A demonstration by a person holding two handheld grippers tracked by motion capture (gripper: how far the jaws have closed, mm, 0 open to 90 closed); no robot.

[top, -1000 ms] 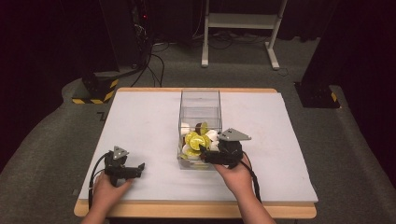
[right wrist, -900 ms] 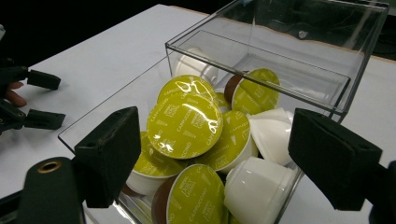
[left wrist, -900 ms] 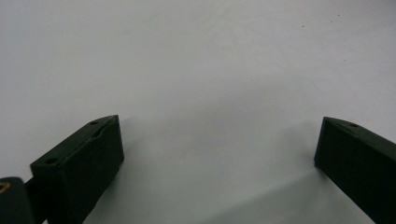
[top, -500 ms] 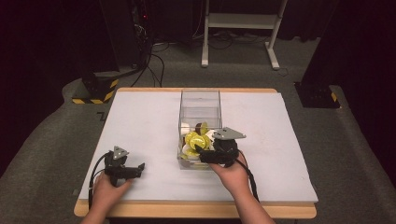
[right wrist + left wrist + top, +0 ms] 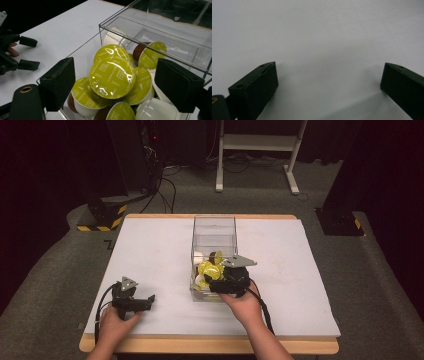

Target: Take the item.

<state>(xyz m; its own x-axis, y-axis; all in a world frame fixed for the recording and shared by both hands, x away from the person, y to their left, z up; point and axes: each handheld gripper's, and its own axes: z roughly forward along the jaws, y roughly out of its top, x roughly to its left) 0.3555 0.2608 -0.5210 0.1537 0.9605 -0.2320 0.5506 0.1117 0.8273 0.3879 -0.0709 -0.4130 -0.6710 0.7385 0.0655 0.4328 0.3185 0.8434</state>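
Note:
A clear plastic box (image 5: 214,236) stands mid-table, and its near end holds several coffee capsules (image 5: 207,269) with yellow-green foil lids. My right gripper (image 5: 209,281) hangs over that near end, open. In the right gripper view its jaws stand wide on either side of the top capsule (image 5: 112,77) without touching it, and the right gripper (image 5: 116,80) holds nothing. Brown and white capsule bodies lie around it inside the box (image 5: 155,47). My left gripper (image 5: 149,301) rests low at the table's front left, open. In the left gripper view, bare white surface lies between the jaws of the left gripper (image 5: 328,75).
The white table top (image 5: 150,250) spreads around the box, with a wooden front edge (image 5: 210,345). The far half of the box holds no capsules. In the right gripper view the left gripper (image 5: 25,53) shows far off at the left.
My right gripper has shifted slightly left and forward over the capsules in the box. The left gripper has stayed where it was.

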